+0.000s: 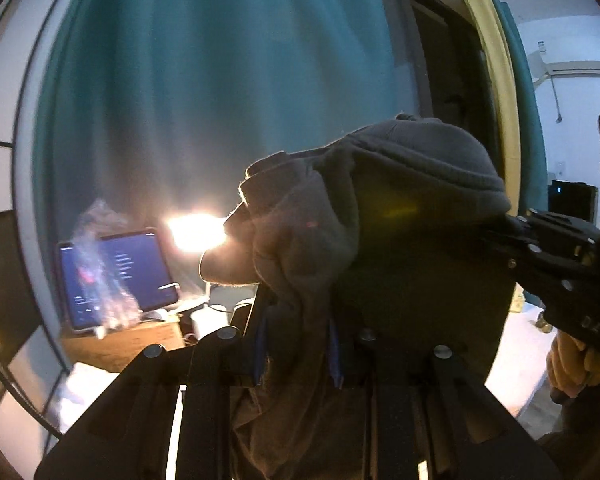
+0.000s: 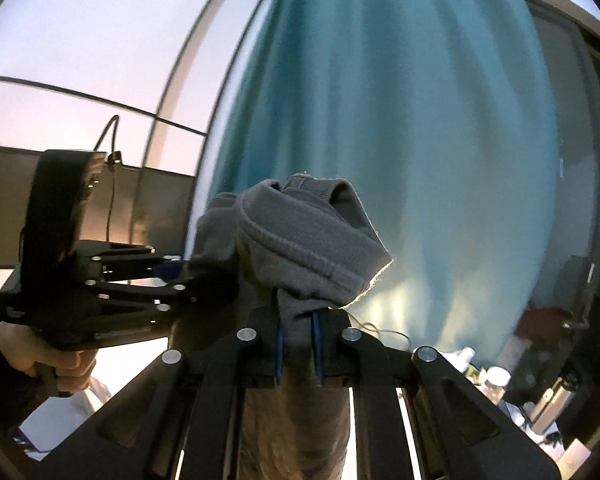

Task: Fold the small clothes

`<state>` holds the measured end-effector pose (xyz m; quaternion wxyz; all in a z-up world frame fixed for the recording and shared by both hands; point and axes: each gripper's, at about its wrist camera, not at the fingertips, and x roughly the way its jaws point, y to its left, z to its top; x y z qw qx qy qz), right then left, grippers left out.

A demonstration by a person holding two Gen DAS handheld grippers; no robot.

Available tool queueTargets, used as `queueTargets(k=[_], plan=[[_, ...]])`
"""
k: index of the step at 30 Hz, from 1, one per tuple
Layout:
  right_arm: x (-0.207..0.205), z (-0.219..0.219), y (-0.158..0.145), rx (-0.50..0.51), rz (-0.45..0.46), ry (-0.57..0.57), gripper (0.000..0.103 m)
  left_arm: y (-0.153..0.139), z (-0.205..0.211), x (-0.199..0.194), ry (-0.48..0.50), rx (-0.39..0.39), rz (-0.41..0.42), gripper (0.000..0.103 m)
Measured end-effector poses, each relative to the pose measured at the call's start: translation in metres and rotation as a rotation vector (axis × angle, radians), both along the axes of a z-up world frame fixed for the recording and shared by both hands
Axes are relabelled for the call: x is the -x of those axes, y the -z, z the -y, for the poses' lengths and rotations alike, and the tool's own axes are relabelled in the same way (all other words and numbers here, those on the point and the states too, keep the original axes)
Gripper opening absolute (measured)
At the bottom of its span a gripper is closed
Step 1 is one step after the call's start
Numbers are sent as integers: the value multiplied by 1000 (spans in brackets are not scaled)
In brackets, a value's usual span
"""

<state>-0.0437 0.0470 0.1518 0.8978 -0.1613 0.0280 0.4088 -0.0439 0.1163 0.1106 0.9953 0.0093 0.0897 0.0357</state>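
Note:
A small grey knit garment [image 1: 380, 208] is held up in the air between both grippers. My left gripper [image 1: 298, 344] is shut on one bunched end of it, the cloth pinched between its blue pads. My right gripper [image 2: 298, 340] is shut on the other end of the grey garment [image 2: 300, 236], with a ribbed hem folded over above the fingers. Each gripper shows in the other's view: the right gripper [image 1: 496, 232] at the right edge, the left gripper [image 2: 172, 272] at the left, both biting the cloth.
A teal curtain [image 1: 204, 80] hangs behind. A lit tablet [image 1: 116, 276] stands on a wooden box [image 1: 132, 340] beside a bright lamp [image 1: 196, 232]. Bottles [image 2: 496, 380] stand at the lower right of the right wrist view. A white surface [image 1: 520, 360] lies below.

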Motion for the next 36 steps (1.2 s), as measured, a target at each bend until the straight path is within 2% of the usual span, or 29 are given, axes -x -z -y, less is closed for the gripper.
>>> queueTargets(k=[10, 16, 23, 36], plan=[[33, -25, 4, -6, -53, -77, 12, 9, -13, 31, -80, -34, -47, 23], [33, -30, 21, 23, -95, -82, 12, 23, -21, 29, -88, -25, -112, 23], [8, -32, 48, 50, -154, -44, 12, 45, -28, 8, -75, 2, -179, 23], [-67, -39, 83, 37, -287, 15, 12, 72, -45, -49, -59, 45, -271, 23]])
